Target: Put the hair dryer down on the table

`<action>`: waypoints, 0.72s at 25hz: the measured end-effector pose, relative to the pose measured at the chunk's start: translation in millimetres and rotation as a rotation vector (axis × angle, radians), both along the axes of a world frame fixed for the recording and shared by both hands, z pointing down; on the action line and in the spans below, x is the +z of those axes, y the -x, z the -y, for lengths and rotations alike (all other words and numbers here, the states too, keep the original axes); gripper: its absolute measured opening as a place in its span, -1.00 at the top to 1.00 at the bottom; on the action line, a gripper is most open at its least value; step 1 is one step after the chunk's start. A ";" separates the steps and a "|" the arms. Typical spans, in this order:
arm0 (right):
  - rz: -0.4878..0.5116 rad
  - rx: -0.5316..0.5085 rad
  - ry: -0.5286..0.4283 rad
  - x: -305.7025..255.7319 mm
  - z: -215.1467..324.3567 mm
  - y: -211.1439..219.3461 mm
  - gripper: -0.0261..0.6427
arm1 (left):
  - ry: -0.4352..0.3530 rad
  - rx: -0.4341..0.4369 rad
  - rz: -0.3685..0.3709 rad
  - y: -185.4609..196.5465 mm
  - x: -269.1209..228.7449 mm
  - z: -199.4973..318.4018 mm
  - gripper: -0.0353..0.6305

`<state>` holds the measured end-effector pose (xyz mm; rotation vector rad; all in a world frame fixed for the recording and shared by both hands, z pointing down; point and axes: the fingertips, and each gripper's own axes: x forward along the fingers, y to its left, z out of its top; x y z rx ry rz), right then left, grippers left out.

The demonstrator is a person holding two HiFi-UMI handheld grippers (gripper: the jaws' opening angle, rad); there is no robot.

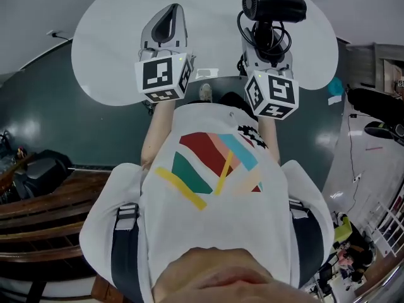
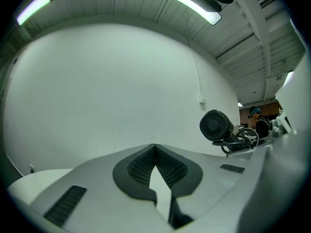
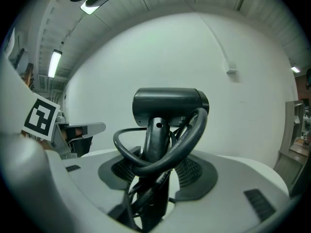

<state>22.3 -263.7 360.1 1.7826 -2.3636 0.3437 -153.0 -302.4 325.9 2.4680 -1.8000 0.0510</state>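
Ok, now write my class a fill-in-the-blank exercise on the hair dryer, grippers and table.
1. The right gripper holds the hair dryer by its ___.
2. The hair dryer's colour is ___.
3. The left gripper has its jaws shut on ___.
4. The white table below is ___ in shape.

Missing words: handle; black; nothing; round.

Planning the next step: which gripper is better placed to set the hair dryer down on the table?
Right. The right gripper clamps the hair dryer by its handle above the white table; the left gripper is shut and empty.
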 end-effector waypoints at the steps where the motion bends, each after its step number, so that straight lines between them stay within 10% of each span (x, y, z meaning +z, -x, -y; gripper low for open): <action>1: -0.002 -0.001 0.002 0.4 1.6 0.6 0.26 | -0.002 -0.004 -0.001 1.8 -0.6 2.0 0.85; 18: 0.004 -0.043 -0.046 -16.7 15.8 -5.2 0.26 | -0.014 -0.057 -0.010 -11.5 -5.5 1.8 0.85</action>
